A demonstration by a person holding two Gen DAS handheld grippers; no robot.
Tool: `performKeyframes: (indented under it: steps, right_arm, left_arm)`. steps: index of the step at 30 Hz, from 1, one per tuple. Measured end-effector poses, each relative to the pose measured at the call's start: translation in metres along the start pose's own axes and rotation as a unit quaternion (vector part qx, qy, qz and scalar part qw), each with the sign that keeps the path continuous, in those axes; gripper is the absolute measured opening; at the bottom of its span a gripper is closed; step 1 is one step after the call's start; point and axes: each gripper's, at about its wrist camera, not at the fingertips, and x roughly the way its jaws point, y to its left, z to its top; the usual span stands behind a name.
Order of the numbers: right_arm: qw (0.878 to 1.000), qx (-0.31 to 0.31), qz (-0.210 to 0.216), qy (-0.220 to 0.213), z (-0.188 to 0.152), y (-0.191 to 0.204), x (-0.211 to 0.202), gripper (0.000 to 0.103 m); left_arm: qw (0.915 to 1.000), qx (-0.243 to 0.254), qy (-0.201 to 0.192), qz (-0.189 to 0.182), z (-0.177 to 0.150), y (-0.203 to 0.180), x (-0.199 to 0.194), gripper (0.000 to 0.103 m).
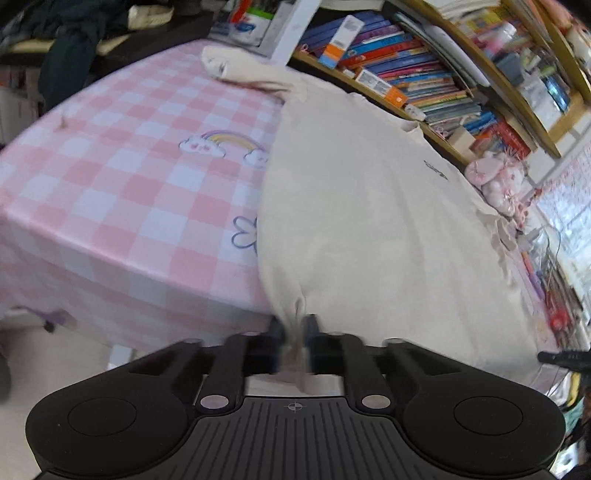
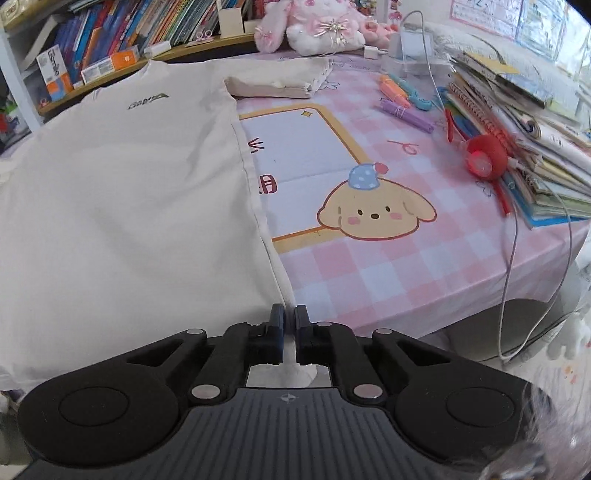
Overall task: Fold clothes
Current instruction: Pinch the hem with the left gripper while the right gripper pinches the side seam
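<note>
A cream T-shirt (image 1: 369, 206) with a small dark chest logo lies spread flat on the pink checked tablecloth (image 1: 122, 177). It also shows in the right wrist view (image 2: 125, 192). My left gripper (image 1: 294, 325) is shut on the shirt's bottom hem at its left corner, at the table's near edge. My right gripper (image 2: 289, 317) is shut on the hem at the shirt's right corner. One sleeve (image 2: 280, 79) lies folded out to the right, the other (image 1: 251, 70) to the far left.
A low bookshelf (image 1: 406, 74) full of books runs along the table's far side. Pink plush toys (image 2: 314, 22), markers (image 2: 406, 107), a red round object (image 2: 482, 157), a white cable (image 2: 511, 236) and a stack of books (image 2: 524, 122) crowd the right of the tablecloth (image 2: 369, 258).
</note>
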Motion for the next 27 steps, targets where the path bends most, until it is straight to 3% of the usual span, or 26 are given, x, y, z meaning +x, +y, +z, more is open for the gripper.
performKeyframes:
  steps: [3, 6, 12, 15, 20, 27]
  right_arm:
    - [1.0, -0.014, -0.01, 0.003, 0.0, 0.005, 0.0, 0.005]
    - [1.0, -0.019, -0.013, 0.006, 0.0, 0.006, 0.0, 0.005]
    - [1.0, -0.017, -0.013, 0.01, -0.002, 0.007, -0.002, 0.005]
    - [1.0, -0.01, -0.008, 0.012, -0.004, 0.006, -0.004, 0.005]
    - [1.0, -0.007, -0.007, 0.013, -0.005, 0.007, -0.005, 0.005]
    - [1.0, 0.013, -0.009, 0.014, -0.008, 0.007, -0.007, 0.005]
  left_arm:
    - [0.9999, 0.004, -0.01, 0.009, 0.002, -0.003, -0.011, 0.009]
    - [0.9995, 0.016, 0.007, 0.026, 0.001, -0.001, -0.006, 0.009]
    - [0.9986, 0.028, 0.016, 0.043, 0.006, 0.002, -0.006, 0.024]
    - [0.9954, 0.052, -0.016, 0.078, 0.013, -0.002, -0.018, 0.028]
    - [0.9947, 0.064, -0.064, 0.05, 0.028, -0.012, -0.025, 0.039]
    - [0.9946, 0.09, -0.04, 0.033, 0.031, -0.03, 0.001, 0.039]
